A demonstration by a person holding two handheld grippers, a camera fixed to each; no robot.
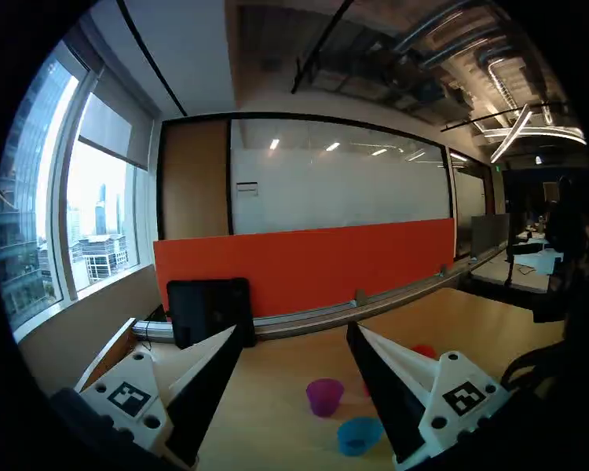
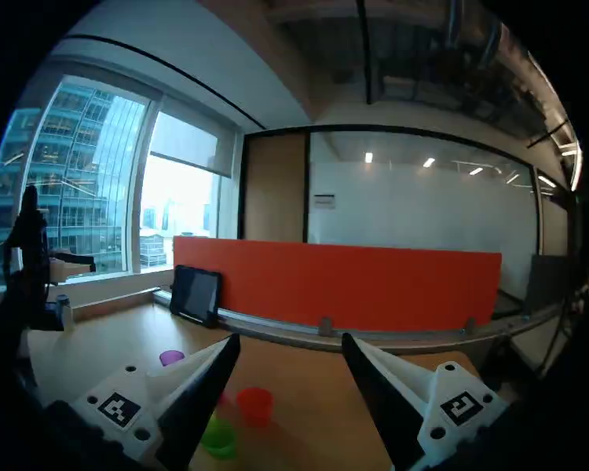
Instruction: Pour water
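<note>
Left gripper [image 1: 293, 326] and right gripper [image 2: 290, 336] both hang wide apart, empty, above the desk [image 1: 451, 314]. The purple cup [image 1: 324, 395] and blue cup [image 1: 359, 434] stand near; best to descend level and grip one mid-wall.

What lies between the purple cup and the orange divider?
Bare wooden desk, then a grey rail at the foot of the orange divider, in the left gripper view beyond the purple cup.

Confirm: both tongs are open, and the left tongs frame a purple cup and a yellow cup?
No: in the left gripper view the open left tongs frame a purple cup and a blue cup, not yellow. The right tongs are open too.
</note>
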